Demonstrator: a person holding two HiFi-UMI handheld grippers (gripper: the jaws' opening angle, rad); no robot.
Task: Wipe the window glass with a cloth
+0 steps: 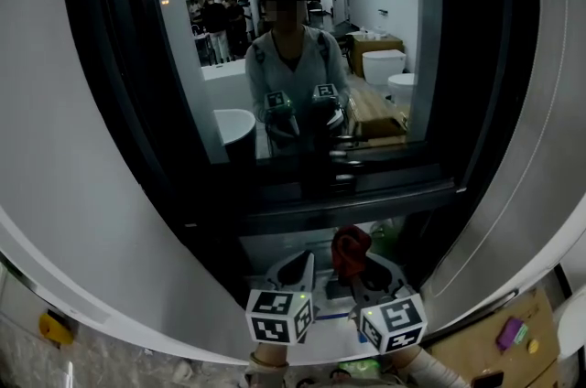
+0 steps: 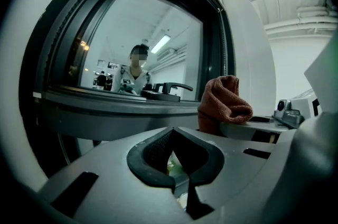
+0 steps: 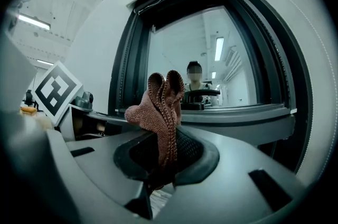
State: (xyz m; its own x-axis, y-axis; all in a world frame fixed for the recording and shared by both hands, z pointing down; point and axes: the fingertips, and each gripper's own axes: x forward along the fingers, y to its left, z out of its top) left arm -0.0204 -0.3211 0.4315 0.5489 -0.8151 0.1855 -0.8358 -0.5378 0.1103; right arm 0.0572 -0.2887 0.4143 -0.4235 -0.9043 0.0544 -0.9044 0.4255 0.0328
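Cloth [image 3: 162, 112]: pinched upright in right gripper [image 3: 161, 162] fingers, below window glass [image 1: 366, 29], not touching it.
Left gripper [image 2: 178, 167]: fingers drawn together, nothing held.
Wiping: cloth should be raised and pressed flat; overlapping strokes are judged best.

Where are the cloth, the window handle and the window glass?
cloth [image 3: 161, 104]: right gripper view, bunched folds above the jaws.
window handle [image 2: 177, 85]: left gripper view, dark lever arm.
window glass [image 2: 148, 38]: left gripper view, middle of pane.
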